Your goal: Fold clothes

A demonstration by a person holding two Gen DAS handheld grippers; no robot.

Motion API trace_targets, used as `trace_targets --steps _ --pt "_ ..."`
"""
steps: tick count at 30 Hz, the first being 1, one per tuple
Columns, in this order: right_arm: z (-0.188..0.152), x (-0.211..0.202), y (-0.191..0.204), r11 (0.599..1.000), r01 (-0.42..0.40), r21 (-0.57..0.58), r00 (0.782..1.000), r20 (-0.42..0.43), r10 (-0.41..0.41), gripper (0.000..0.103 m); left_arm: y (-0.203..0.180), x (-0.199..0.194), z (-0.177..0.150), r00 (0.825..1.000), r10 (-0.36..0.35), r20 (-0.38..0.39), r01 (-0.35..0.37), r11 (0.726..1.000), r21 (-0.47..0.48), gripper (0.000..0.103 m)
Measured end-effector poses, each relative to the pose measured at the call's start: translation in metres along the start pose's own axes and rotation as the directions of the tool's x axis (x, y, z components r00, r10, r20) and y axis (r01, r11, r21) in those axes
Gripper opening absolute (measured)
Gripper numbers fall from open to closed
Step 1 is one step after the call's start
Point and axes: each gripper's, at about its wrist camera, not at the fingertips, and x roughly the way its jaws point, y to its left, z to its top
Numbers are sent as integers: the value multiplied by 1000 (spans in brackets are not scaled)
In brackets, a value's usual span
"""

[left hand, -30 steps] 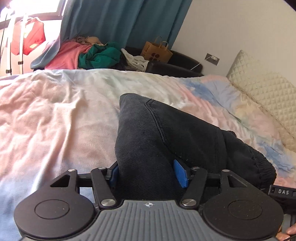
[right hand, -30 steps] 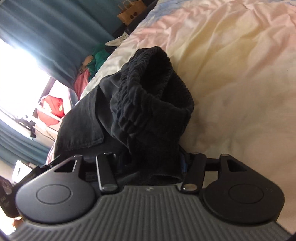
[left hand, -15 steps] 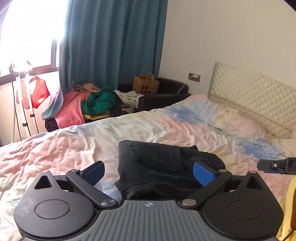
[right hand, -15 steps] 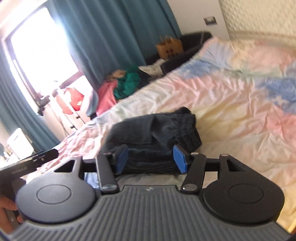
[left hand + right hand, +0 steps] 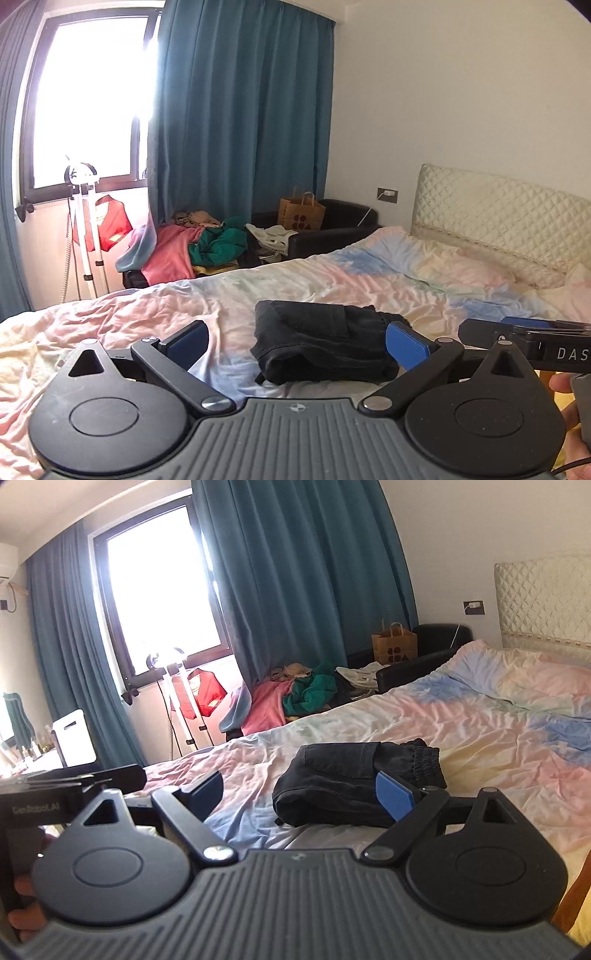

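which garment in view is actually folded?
The black pants on the bed, lying as a compact bundle. The pink, green and white clothes behind are a loose heap.

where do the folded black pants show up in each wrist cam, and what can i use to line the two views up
Left wrist view: the folded black pants lie on the bedspread, lower centre, just past the open left gripper.
Right wrist view: the pants sit at centre, elastic waistband to the right, beyond the open right gripper.
Shared landmark: the brown paper bag on the black armchair near the teal curtain.
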Motion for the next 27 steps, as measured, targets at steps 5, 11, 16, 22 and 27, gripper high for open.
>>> trace_targets --steps 5,11,16,22,27 --pt "-20 -5 12 999 39 -27 999 30 -38 91 0 -26 -15 999 36 1 -36 999 4 103" --pt "-40 4 20 996 90 -28 995 35 -89 91 4 -32 -31 996 81 25 -82 996 27 103" --pt "-52 8 26 993 117 -14 992 44 -116 91 11 -35 -34 996 78 48 -79 996 34 103" --pt "-68 26 40 987 145 -70 989 28 -143 91 19 -27 -45 997 72 41 -73 996 41 103" --pt "-80 35 52 972 196 -127 981 44 -192 91 25 -13 -55 998 62 12 -63 997 35 103"
